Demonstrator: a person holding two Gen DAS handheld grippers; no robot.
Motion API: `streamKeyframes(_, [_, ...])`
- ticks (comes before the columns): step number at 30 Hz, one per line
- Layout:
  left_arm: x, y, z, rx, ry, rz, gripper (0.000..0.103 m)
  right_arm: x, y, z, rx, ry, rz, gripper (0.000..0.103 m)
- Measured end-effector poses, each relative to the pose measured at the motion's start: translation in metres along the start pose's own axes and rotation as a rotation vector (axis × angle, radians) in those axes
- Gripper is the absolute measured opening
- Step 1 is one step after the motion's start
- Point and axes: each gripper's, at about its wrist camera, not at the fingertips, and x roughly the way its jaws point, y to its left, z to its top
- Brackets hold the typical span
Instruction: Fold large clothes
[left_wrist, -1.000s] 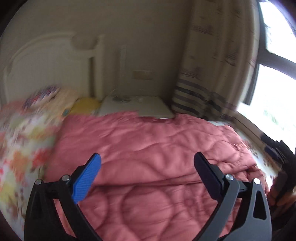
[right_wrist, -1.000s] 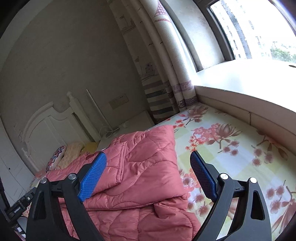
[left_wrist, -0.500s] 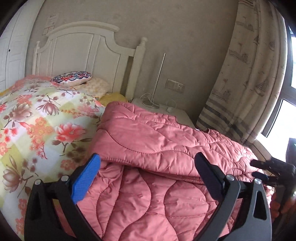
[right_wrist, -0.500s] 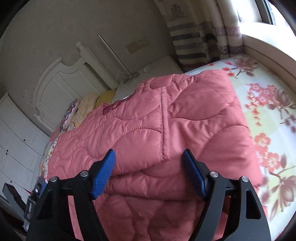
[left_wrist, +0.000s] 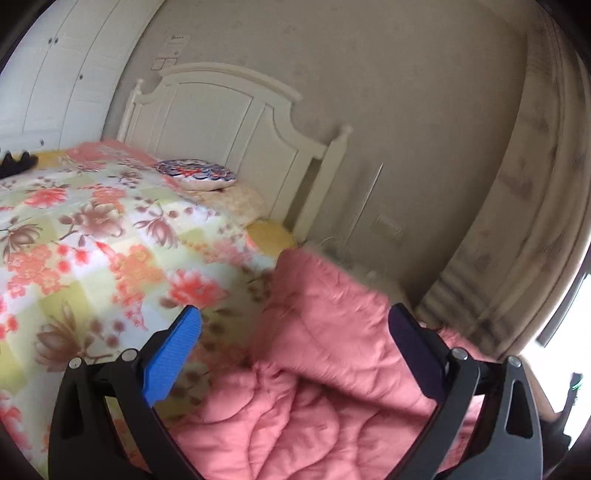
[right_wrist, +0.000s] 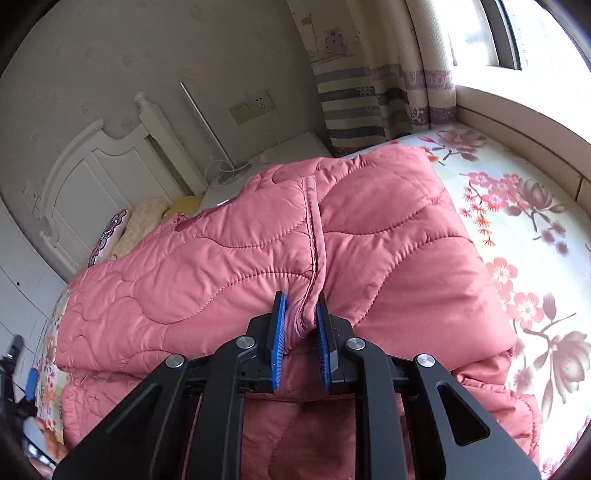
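Pink quilted jacket (right_wrist: 258, 258) is laid on the bed (right_wrist: 517, 229), already doubled over: an upper folded layer is seen resting on a lower layer. The long axis is judged to run left-right across the right wrist view, from the floral bedding on the window side toward the headboard (right_wrist: 110, 162) side.

Right hand-held gripper (right_wrist: 301, 343) is clenched on the jacket: a ridge of fabric at the stitched seam (right_wrist: 314, 236), near edge of the upper layer, is pinched between the blue pads. Jacket lies directly ahead of it.

Left hand-held gripper (left_wrist: 295, 354) is released, jaws spread wide, nothing held. Jacket (left_wrist: 332, 369) is seen ahead and to its right; floral bedspread (left_wrist: 92, 240) fills its left. View is motion-blurred.

Judgement: the right side is nearer and already engaged; the left would need to be shifted rightward to reach the jacket edge for the next fold.
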Motion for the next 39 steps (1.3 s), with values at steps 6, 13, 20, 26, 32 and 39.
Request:
streamKeyframes(6, [0.04,-0.054,0.028,0.169,0.182,-0.163,0.1,0.002,0.002,0.001,-0.02,-0.008,-0.007,0.018])
streamKeyframes(13, [0.14,-0.03,-0.024,0.136,0.527,-0.149,0.1,-0.002,-0.006,-0.001,0.025,-0.022,0.002,0.018])
streamKeyframes(20, [0.12,-0.025,0.028,0.015,0.401,-0.292,0.1,-0.001,-0.005,0.0,0.016,-0.015,0.001,0.018])
streamKeyframes(26, [0.19,-0.018,0.027,-0.021,0.556,-0.199,0.1,0.001,-0.006,0.002,0.011,-0.013,0.006,0.018])
streamKeyframes(32, [0.197,-0.014,0.031,-0.022,0.563,-0.219,0.1,0.002,-0.004,0.001,-0.008,-0.007,0.015,0.018])
streamKeyframes(39, [0.226,0.003,0.078,-0.185,0.541,-0.259,0.1,0.003,-0.007,0.003,0.005,-0.004,0.027,0.018])
